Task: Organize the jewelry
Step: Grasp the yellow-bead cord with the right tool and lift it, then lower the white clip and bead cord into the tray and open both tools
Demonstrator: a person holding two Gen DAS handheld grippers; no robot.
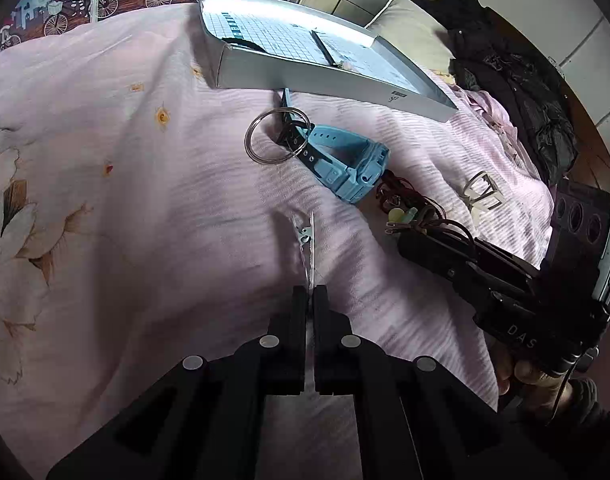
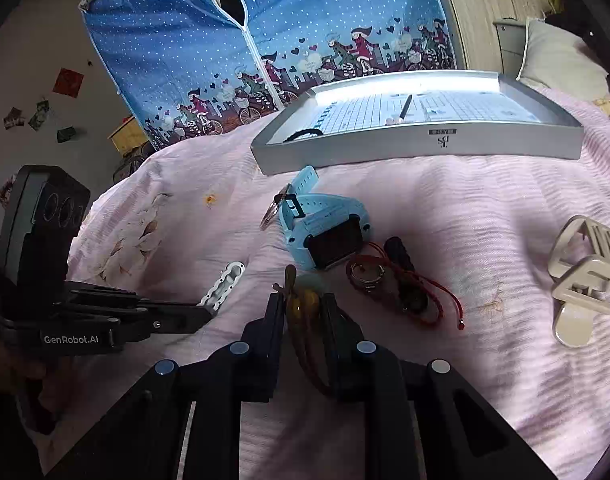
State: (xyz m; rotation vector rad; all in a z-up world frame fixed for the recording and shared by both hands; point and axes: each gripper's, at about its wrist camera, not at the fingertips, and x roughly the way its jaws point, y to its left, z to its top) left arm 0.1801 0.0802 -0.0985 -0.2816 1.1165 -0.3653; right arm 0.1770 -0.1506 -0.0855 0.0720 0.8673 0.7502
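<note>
My left gripper (image 1: 310, 294) is shut on the tail of a slim silver hair clip (image 1: 307, 240), which points forward over the pink bedspread. In the right wrist view the same clip (image 2: 225, 282) sticks out of that gripper (image 2: 209, 313). My right gripper (image 2: 304, 305) is shut on a brown and yellow cord bracelet (image 2: 301, 308) with a pale green bead, low on the bed. A light blue watch (image 2: 325, 226) and a metal key ring (image 1: 272, 136) lie just beyond. A red cord bracelet (image 2: 389, 282) lies to the right of my right gripper.
A shallow grey tray box (image 2: 417, 145) with a grid-printed sheet stands at the back, holding a black hair tie (image 2: 303, 133) and a thin dark clip (image 2: 405, 107). A cream claw hair clip (image 2: 589, 276) lies far right. Dark clothes (image 1: 517, 88) are heaped at the bed's right edge.
</note>
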